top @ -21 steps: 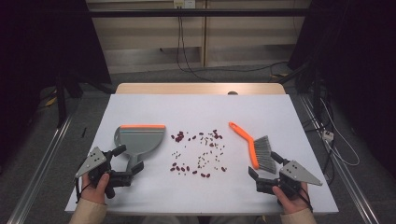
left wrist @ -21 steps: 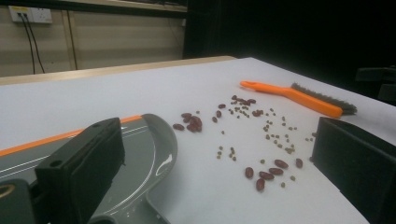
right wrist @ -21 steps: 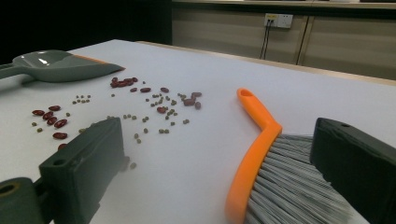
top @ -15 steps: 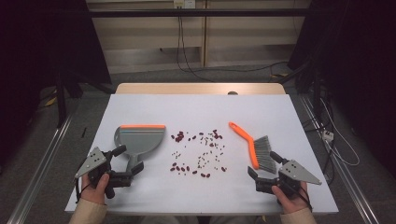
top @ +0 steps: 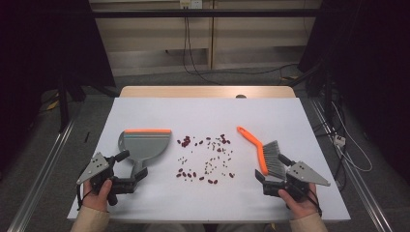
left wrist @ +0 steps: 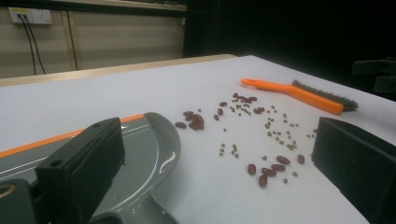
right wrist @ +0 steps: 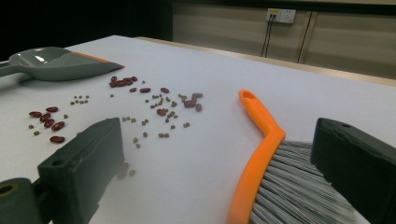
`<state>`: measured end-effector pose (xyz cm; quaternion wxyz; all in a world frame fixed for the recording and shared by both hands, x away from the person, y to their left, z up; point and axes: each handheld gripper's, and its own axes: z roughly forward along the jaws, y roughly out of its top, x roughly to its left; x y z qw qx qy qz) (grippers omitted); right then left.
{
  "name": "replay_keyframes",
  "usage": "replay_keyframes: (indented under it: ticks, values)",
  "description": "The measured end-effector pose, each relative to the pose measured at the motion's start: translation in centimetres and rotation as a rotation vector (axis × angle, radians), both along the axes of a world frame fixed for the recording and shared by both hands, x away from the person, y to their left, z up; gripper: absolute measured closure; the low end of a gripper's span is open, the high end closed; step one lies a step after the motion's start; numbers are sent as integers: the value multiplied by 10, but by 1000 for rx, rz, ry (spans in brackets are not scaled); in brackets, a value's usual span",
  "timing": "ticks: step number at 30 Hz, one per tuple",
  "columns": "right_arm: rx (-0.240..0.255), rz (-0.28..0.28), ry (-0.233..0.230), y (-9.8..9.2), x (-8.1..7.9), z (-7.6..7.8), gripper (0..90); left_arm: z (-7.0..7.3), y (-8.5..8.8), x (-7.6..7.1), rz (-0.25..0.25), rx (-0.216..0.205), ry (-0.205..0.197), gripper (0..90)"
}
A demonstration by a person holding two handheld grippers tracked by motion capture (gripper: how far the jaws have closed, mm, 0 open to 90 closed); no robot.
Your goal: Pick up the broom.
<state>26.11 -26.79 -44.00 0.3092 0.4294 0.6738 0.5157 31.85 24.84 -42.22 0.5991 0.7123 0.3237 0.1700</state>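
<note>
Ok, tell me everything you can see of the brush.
The brush lies flat on the white table, right of the scattered beans. It has an orange, plastic-looking handle with a hole at its far tip, bent slightly where the grey bristles start. The bristles fan out to the right, toward the right gripper, whose open jaws stand around the brush's near end; contact cannot be told. It looks clean and undamaged.

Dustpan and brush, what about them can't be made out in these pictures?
- Dustpan: its handle end, high view, hidden by the left tongs; left gripper view, cut off by the bottom edge.
- Brush: bristle tips, right gripper view, cut off by the bottom edge and the right jaw.
- Small greenish grains: too small to identify.
</note>
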Motion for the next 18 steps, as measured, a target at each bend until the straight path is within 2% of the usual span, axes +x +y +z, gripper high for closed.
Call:
replay_keyframes:
  ticks: [3,18]
  values:
    - [12,-2,7,0,2,1,24,-1,1,0,0,0,2,22]
    - [2,-17,36,-2,17,7,30,0,3,-1,5,0,4,22]
